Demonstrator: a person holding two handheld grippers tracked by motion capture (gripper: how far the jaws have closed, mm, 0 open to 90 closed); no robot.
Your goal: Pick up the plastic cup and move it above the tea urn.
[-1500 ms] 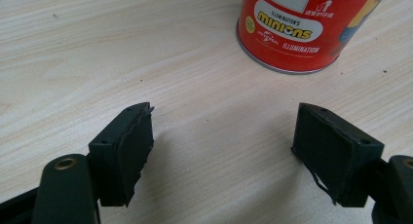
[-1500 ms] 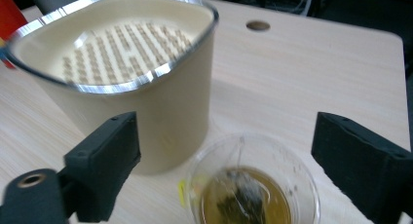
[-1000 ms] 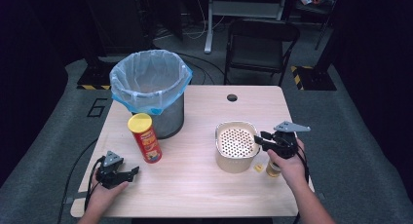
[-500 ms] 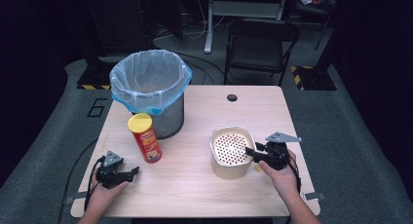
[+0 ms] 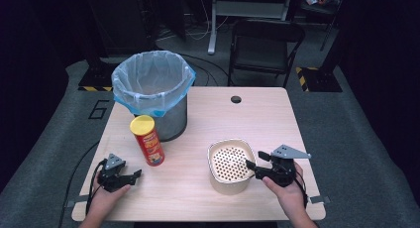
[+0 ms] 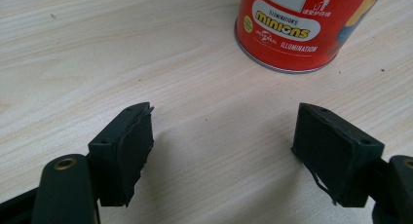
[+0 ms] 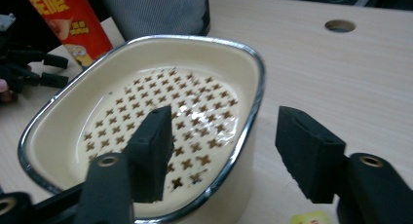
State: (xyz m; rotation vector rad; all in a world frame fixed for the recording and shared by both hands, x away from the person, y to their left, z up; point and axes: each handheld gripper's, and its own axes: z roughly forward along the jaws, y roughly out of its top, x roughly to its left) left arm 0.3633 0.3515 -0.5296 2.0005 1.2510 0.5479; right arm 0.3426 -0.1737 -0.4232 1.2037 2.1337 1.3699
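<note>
A cream enamel pot (image 5: pixel 230 184) with a perforated insert stands at the front right of the table. My right gripper (image 5: pixel 251 169) is at its right rim (image 7: pixel 253 63). One jaw hangs inside the pot and the other outside, with the wall between them, untouched. Its jaws have just been opening. A red chips can (image 5: pixel 147 141) with a yellow lid stands upright left of centre. My left gripper (image 5: pixel 134 176) rests open on the table in front of the can (image 6: pixel 297 29), with nothing between its pads.
A grey bin (image 5: pixel 151 89) lined with a blue bag stands at the back left, behind the can. A cable hole (image 5: pixel 236 99) lies near the table's far edge. A small yellow packet (image 7: pixel 309 218) lies by the pot. A folding chair (image 5: pixel 265 44) stands beyond the table.
The pot and my right gripper have shifted left and toward the front edge. The right jaws, shut before, now stand apart around the rim. The left gripper has not moved.
</note>
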